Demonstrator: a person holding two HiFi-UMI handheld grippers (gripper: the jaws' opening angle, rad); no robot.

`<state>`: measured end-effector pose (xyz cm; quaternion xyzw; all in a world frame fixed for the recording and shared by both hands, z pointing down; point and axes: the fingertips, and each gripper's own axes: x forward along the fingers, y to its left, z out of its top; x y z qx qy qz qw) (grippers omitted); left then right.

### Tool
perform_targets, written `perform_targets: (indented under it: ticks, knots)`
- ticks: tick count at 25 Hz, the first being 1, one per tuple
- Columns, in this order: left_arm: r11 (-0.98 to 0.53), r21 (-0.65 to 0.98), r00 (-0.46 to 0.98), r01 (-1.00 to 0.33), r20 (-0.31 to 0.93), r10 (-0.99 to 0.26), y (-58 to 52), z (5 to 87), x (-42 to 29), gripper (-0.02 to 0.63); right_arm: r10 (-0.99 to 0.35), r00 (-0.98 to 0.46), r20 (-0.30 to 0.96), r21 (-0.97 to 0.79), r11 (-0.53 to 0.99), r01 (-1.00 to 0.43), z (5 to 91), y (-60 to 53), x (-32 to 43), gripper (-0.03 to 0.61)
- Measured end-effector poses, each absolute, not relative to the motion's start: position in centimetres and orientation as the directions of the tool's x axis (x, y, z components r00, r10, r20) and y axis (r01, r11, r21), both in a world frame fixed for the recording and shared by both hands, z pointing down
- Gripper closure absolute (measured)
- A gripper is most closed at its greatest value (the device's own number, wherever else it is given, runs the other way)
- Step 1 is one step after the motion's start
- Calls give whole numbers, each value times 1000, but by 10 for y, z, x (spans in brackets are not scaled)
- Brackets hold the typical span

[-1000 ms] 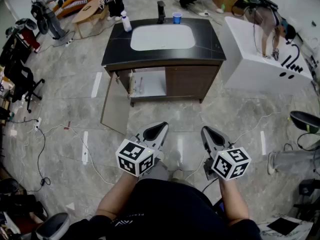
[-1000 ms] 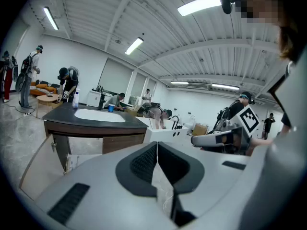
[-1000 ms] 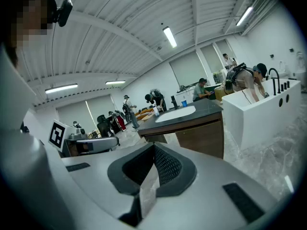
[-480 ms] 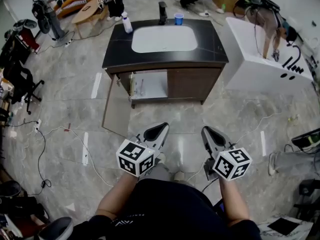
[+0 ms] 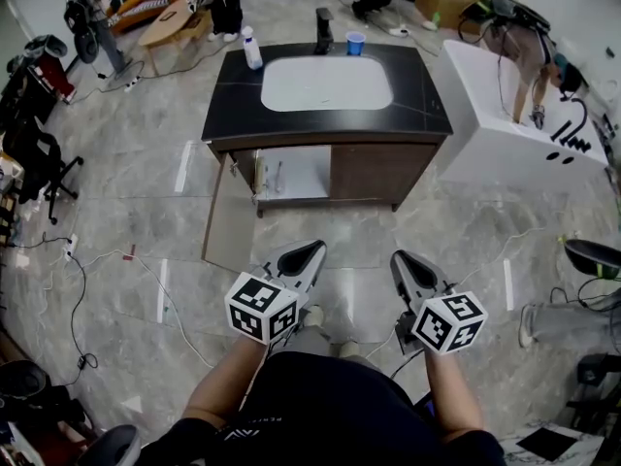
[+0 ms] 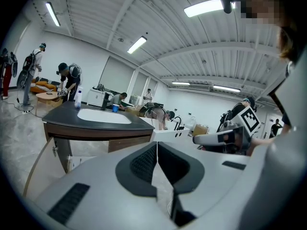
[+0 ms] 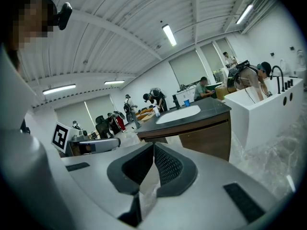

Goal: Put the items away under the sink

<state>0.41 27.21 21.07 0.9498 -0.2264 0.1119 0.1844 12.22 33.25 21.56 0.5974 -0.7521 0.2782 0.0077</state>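
A sink cabinet with a black countertop (image 5: 223, 95) and a white basin stands ahead on the tiled floor. On the counter are a white spray bottle (image 5: 252, 47), a blue cup (image 5: 355, 43) and a black faucet (image 5: 324, 29). The cabinet's left door (image 5: 225, 216) hangs open, showing a white shelf (image 5: 296, 171). My left gripper (image 5: 310, 252) and right gripper (image 5: 400, 258) are held low near my body, well short of the cabinet, both shut with nothing between the jaws. The left gripper view shows the bottle (image 6: 78, 97) and cup (image 6: 114, 108); the right gripper view shows the cup (image 7: 186, 102).
A white bathtub unit (image 5: 514, 115) stands right of the cabinet with a person bent over it. Cables (image 5: 146, 270) trail over the floor at left and right. Office chairs (image 5: 39, 158) stand at the left. People work beyond the sink.
The cabinet sits slightly lower and further right in the head view, as the view shifted a little toward it. Both grippers keep their pose and stay shut.
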Motion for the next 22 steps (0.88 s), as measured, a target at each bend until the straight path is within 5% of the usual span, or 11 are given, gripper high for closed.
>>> perform_targets:
  ticks: [22]
  knots:
    - [-808, 331, 864, -488, 319, -391, 190, 225, -29, 601, -897, -242, 370, -380, 92, -920, 217, 244, 113, 541]
